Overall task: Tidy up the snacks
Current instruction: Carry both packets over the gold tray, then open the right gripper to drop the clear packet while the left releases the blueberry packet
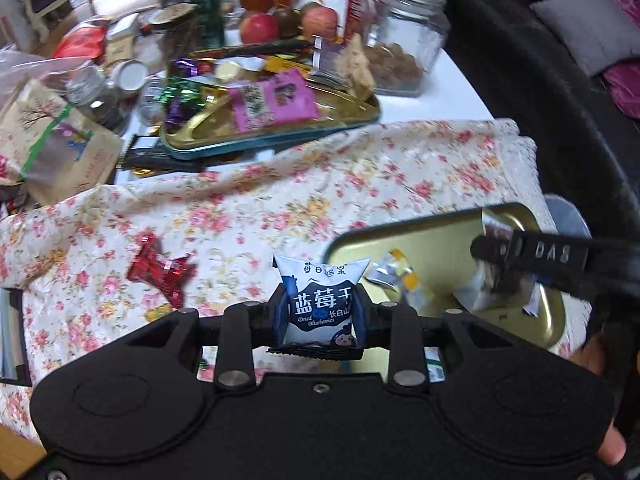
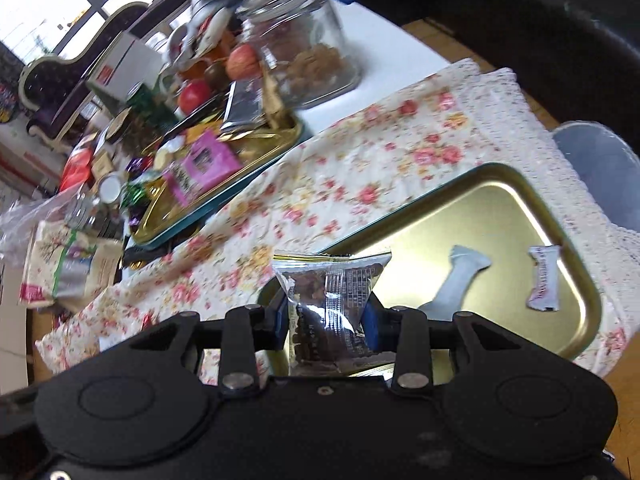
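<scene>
Blueberry packet [image 1: 320, 300] reads "Dried Blueberries", "蓝莓干".

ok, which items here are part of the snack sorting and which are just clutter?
In play:
- left tool, shut on white-and-blue dried blueberry packet
- right tool, shut on clear silver snack packet
- near gold metal tray, two white wrappers inside
- red foil candy on floral cloth

Lying about:
- glass jar
- red apples
- green can
- far gold tray, full

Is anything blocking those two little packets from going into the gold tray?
Nothing visible blocks them. The left gripper holds the blueberry packet beside the gold tray; the right gripper holds the clear packet over its edge. Bare tray floor remains.
</scene>
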A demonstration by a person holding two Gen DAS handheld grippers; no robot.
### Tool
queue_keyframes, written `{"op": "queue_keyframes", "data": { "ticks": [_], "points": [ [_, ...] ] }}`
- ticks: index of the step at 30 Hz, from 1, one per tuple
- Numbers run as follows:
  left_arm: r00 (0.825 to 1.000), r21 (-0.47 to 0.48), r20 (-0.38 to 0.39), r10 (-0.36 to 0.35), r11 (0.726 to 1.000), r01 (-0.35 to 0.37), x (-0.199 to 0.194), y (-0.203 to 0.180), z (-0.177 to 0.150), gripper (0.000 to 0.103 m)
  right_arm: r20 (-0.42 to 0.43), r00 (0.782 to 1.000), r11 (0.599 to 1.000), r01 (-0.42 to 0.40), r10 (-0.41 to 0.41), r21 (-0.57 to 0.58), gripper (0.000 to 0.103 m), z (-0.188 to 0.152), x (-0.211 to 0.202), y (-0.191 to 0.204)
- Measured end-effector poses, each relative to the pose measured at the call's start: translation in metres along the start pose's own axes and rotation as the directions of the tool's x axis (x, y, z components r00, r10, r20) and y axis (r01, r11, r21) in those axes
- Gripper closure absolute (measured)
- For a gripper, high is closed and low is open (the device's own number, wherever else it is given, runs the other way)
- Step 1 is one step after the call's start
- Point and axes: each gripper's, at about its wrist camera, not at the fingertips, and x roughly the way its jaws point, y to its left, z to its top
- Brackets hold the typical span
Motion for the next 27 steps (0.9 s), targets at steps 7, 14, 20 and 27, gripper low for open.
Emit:
{"op": "queue_keyframes", "data": {
  "ticks": [7,14,20,27],
  "points": [
    [1.0,0.075,-0.009,-0.009,0.997,0.01,0.008,-0.033,-0.007,0.063,0.08,0.996,0.996,0.041,-0.047,0.075,0.065,0.014,-0.017,-0.036],
    [0.998,0.125,-0.031,0.063,0.99,-0.058,0.027,-0.054,-0.013,0.063,0.101,0.992,0.993,0.067,-0.077,0.095,0.065,0.017,-0.022,-0.052],
    [0.994,0.154,-0.06,0.091,0.985,-0.081,0.043,-0.069,-0.016,0.063,0.092,0.992,0.993,0.078,-0.086,0.086,0.065,0.015,-0.021,-0.059],
    [0.991,0.158,-0.088,0.099,0.984,-0.085,0.058,-0.081,-0.013,0.063,0.093,0.991,0.991,0.088,-0.097,0.098,0.065,0.014,-0.022,-0.067]
  ]
}}
